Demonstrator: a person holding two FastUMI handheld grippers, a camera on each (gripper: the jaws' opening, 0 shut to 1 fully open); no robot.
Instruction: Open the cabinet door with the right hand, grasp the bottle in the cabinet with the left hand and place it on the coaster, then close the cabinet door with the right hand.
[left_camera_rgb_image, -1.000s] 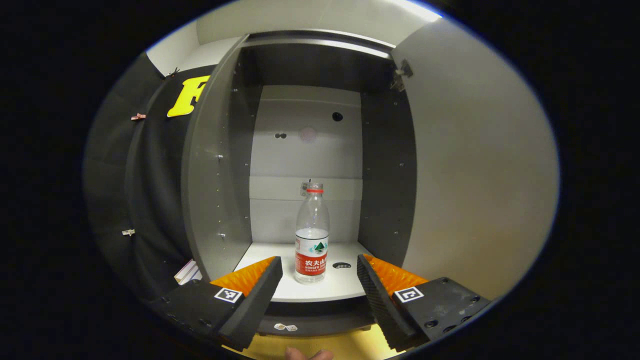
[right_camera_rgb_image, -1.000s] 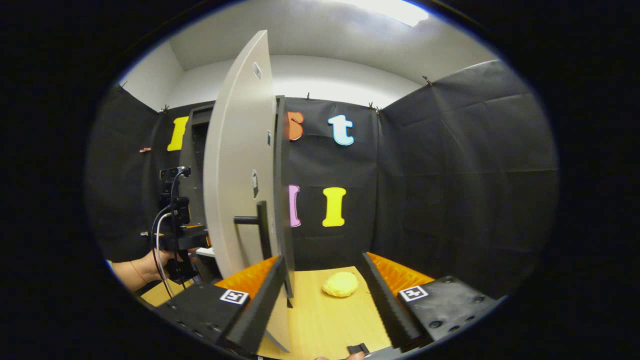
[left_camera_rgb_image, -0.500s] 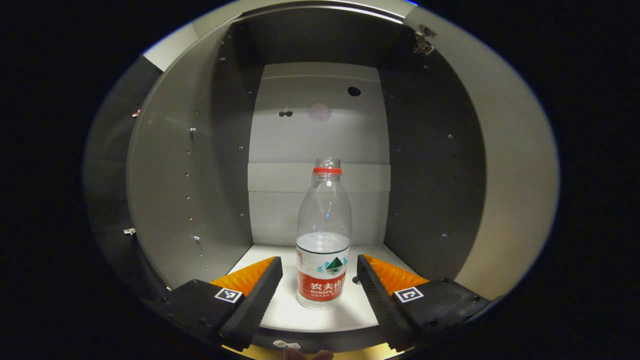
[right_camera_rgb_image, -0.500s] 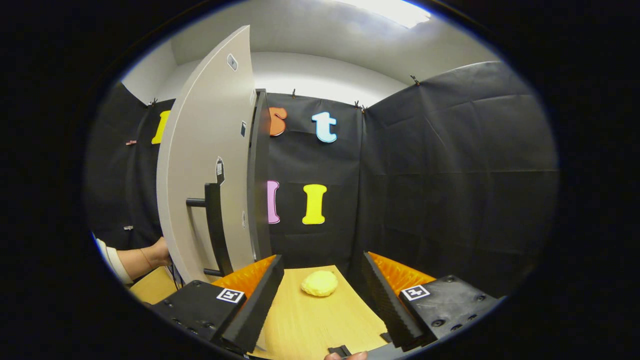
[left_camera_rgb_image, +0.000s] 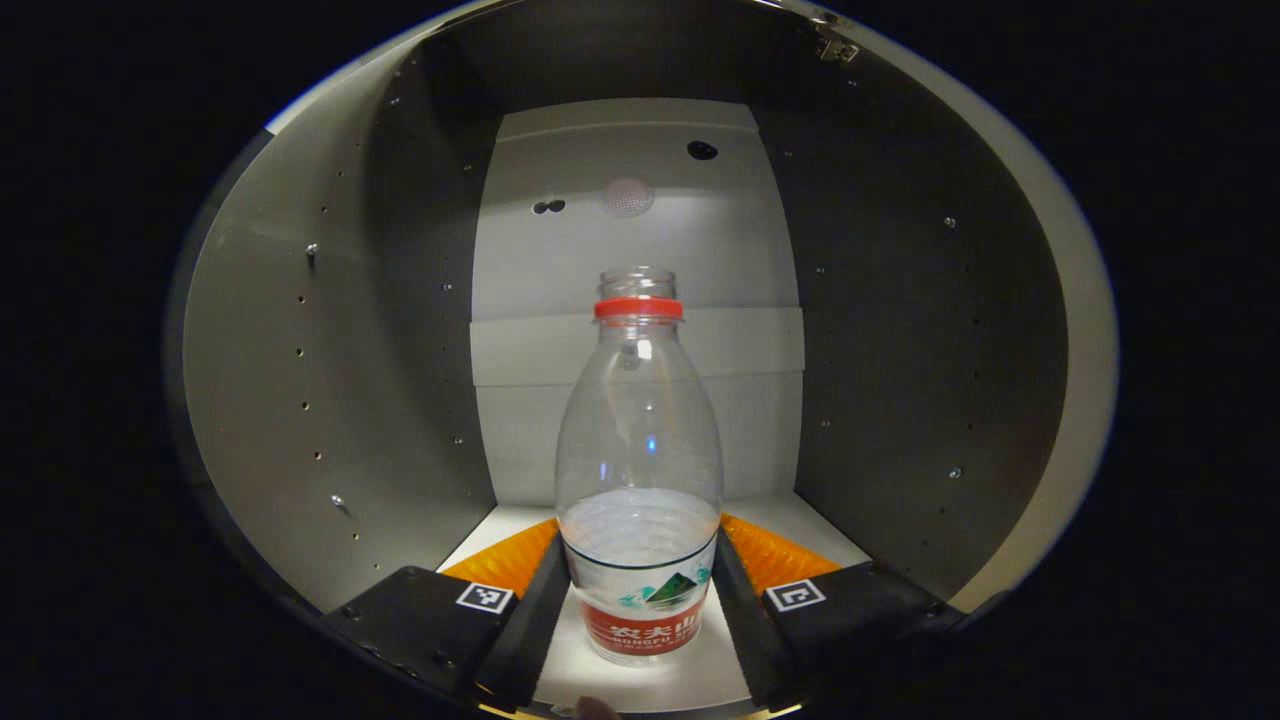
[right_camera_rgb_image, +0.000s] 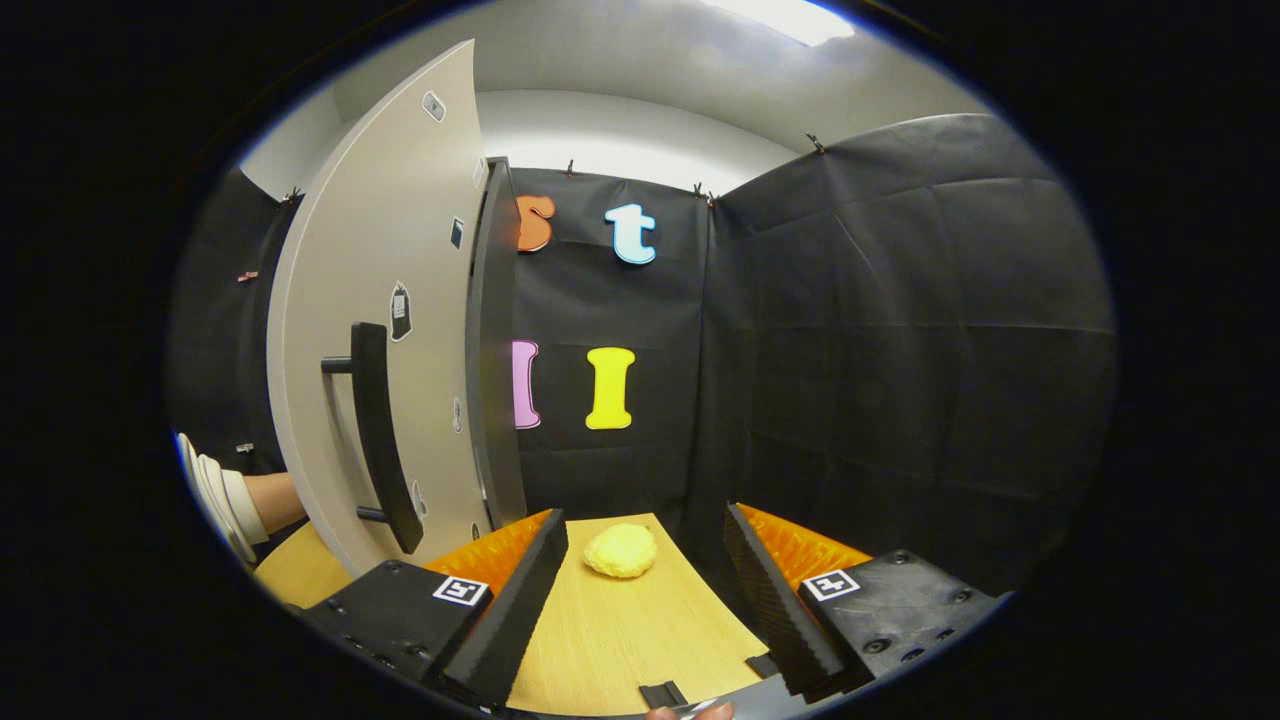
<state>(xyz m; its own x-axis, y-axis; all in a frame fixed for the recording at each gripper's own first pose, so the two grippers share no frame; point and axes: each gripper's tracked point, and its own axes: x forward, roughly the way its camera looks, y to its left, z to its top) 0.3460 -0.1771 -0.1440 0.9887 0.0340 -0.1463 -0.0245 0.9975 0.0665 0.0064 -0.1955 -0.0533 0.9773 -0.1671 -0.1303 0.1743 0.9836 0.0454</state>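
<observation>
In the left gripper view, the left gripper (left_camera_rgb_image: 640, 590) reaches into the open cabinet (left_camera_rgb_image: 330, 350), and the water bottle (left_camera_rgb_image: 640, 470) stands upright on the cabinet's white floor between its two fingers. The fingers flank the lower body of the bottle at the level of its label, one on each side, and their inner faces lie right against or just beside the plastic; whether both truly press on it cannot be told. The bottle is clear, with a red ring at the neck and no cap, and holds a little water in its lower part. Behind it is the pale back panel (left_camera_rgb_image: 640, 230) with a few small holes. In the right gripper view, the right gripper (right_camera_rgb_image: 645, 590) hovers over the wooden tabletop (right_camera_rgb_image: 620, 640) with its jaws wide apart and nothing between them. Ahead of it, on the tabletop, lies a round yellow coaster (right_camera_rgb_image: 621, 550). To the left stands the cabinet door (right_camera_rgb_image: 390, 300), swung open, with its dark bar handle (right_camera_rgb_image: 375, 435) apart from the fingers. A person's forearm and pale sleeve (right_camera_rgb_image: 225, 495) show at the far left, beyond the door.
</observation>
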